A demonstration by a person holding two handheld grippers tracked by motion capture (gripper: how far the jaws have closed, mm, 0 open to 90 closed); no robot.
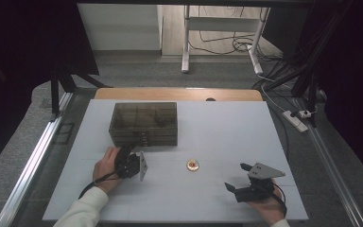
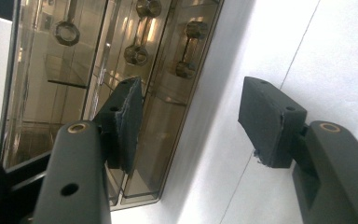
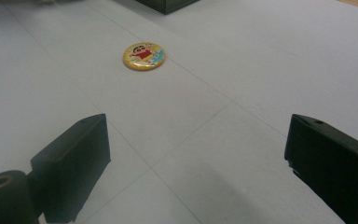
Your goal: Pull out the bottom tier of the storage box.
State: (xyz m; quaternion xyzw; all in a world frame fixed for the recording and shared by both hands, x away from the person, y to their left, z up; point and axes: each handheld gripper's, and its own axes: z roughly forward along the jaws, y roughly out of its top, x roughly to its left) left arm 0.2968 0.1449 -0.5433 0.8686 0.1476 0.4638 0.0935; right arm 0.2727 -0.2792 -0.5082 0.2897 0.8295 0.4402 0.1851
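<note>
Two grippers are hovering over the white table (image 1: 217,123). The left gripper (image 2: 191,121) is sitting spread at the front edge of the smoky drawer box (image 1: 143,124) — pinching nothing. The right gripper (image 3: 198,154) is gaping wide, with bare table running ahead to the round badge (image 3: 143,56), which is lying flat well clear of the box.

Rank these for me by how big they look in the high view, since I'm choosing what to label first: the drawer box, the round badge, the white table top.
1. White table top, by far the largest.
2. Drawer box, smoky and see-through.
3. Round badge, the smallest, lying nearer the camera than the box.
</note>
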